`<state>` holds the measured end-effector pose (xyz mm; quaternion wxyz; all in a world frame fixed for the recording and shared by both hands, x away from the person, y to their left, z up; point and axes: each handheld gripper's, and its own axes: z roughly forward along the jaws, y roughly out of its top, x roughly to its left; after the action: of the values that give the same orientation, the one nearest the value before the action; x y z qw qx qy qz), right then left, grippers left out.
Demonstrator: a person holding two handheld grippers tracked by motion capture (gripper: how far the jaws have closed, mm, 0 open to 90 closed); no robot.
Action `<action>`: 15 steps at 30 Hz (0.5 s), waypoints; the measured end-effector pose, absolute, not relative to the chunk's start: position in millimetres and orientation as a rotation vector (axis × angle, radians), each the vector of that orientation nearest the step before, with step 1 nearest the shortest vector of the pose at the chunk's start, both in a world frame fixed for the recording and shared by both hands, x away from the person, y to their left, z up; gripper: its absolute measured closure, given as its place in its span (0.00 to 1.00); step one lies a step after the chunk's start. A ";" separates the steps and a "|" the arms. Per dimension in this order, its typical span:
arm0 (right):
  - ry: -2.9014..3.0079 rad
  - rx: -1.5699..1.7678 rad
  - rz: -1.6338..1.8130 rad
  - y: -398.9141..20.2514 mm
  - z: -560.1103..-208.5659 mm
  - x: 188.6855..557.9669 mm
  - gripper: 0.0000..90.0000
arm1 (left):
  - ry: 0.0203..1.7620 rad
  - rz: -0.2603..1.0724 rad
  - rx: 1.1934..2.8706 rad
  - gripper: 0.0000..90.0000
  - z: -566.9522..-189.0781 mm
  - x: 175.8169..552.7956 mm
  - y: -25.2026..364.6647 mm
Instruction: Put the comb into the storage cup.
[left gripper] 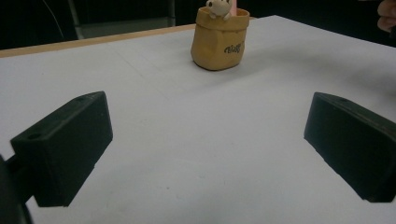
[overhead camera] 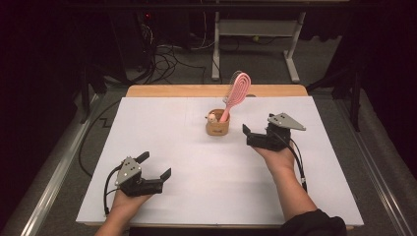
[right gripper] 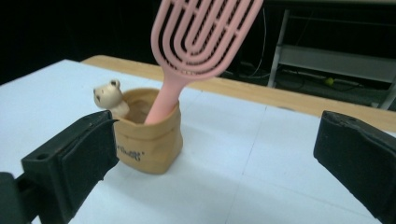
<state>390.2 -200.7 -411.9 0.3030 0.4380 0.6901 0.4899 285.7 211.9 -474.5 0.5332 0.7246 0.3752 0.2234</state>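
Now the right gripper (overhead camera: 252,133) sits just beside the tan pot (overhead camera: 217,128) at mid-table, jaws wide open, nothing held. The pink brush (overhead camera: 236,93) stands in it, leaning. Next, I'd guess, comes closing on the handle. The left gripper (overhead camera: 156,167) waits open, well apart.

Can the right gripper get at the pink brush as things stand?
Probably yes. The right gripper sits just beside the tan holder with its jaws open, and the pink brush leans out above the rim with nothing between them.
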 end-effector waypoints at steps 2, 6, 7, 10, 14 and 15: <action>1.841 1.166 1.295 -200.5 -419.9 391.5 0.00 | 0.894 0.535 1.732 0.02 -474.9 285.5 212.0; 1.865 1.158 1.283 -200.8 -439.3 391.9 0.00 | 0.888 0.535 1.737 0.02 -474.9 285.0 211.4; 1.870 1.169 1.284 -201.1 -444.7 391.4 0.00 | 0.888 0.538 1.739 0.02 -475.0 285.0 211.4; 1.881 1.180 1.277 -202.8 -456.6 387.6 0.00 | 0.892 0.538 1.736 0.02 -475.0 285.3 212.1; 1.896 1.159 1.277 -205.9 -462.1 375.5 0.01 | 0.891 0.535 1.718 0.02 -474.1 284.7 213.5; 1.893 1.157 1.285 -207.0 -462.5 371.4 0.01 | 0.892 0.534 1.718 0.02 -474.1 284.9 213.7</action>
<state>371.4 -207.0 -462.5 0.2849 0.4325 0.7078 0.4804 284.9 213.7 -474.1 0.5370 0.7217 0.3748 0.2244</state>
